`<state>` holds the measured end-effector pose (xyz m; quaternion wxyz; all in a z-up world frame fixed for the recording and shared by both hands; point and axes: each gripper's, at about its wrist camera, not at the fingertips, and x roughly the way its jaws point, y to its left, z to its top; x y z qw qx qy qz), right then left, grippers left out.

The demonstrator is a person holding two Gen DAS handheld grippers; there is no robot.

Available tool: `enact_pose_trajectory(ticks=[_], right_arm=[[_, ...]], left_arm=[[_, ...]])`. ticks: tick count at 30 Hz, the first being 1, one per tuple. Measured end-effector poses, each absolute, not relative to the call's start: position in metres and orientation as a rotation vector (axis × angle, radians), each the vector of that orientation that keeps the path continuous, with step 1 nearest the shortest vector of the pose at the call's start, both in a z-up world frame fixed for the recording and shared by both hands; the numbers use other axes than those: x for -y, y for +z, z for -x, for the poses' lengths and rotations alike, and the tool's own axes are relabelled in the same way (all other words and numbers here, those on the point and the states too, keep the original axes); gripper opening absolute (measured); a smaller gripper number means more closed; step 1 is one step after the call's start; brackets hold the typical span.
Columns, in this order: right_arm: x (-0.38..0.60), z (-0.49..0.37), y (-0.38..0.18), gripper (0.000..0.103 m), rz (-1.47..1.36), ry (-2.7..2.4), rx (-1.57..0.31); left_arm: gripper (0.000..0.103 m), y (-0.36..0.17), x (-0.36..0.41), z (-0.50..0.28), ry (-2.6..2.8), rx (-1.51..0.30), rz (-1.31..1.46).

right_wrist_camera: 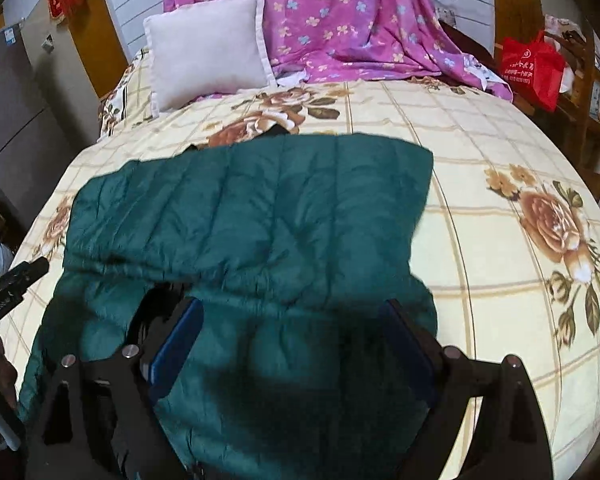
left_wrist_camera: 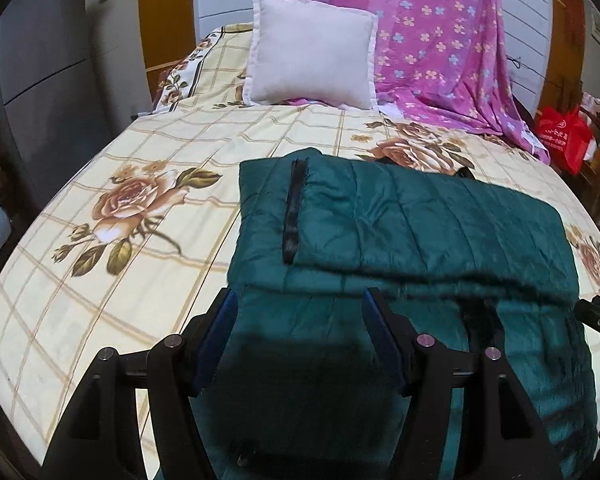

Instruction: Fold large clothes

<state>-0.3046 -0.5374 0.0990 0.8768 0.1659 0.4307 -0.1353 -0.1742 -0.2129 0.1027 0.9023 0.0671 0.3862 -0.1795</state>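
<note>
A dark green quilted jacket (left_wrist_camera: 400,224) lies on the bed, its far part folded over into a flat band with a black zipper strip (left_wrist_camera: 294,208) at its left end. It also shows in the right wrist view (right_wrist_camera: 260,216). My left gripper (left_wrist_camera: 300,300) is open and empty, hovering above the jacket's near left part. My right gripper (right_wrist_camera: 292,308) is open and empty above the jacket's near right part. The right gripper's tip shows at the edge of the left wrist view (left_wrist_camera: 598,314), and the left gripper shows in the right wrist view (right_wrist_camera: 8,288).
The bed has a cream checked sheet with roses (left_wrist_camera: 140,208). A white pillow (left_wrist_camera: 312,52) and a purple flowered cloth (left_wrist_camera: 440,40) lie at the head. A red bag (right_wrist_camera: 532,68) stands on a shelf at the right. A grey cabinet (left_wrist_camera: 48,60) stands at the left.
</note>
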Motion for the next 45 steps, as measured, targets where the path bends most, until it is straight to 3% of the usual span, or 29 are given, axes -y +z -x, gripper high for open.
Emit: enact_pose_trajectory(ticks=[22,45], right_arm=[[0.499,0.430,0.072,0.093,-0.341,-0.254,-1.031],[0.492,0.459,0.070,0.093,-0.356,-0.274,-1.027]], left_arm=[[0.046,0.087,0.140,0.256,-0.367,-0.818,-0.159],[0.046,0.072,0.108,0.273,-0.337,-0.873,-0.161]])
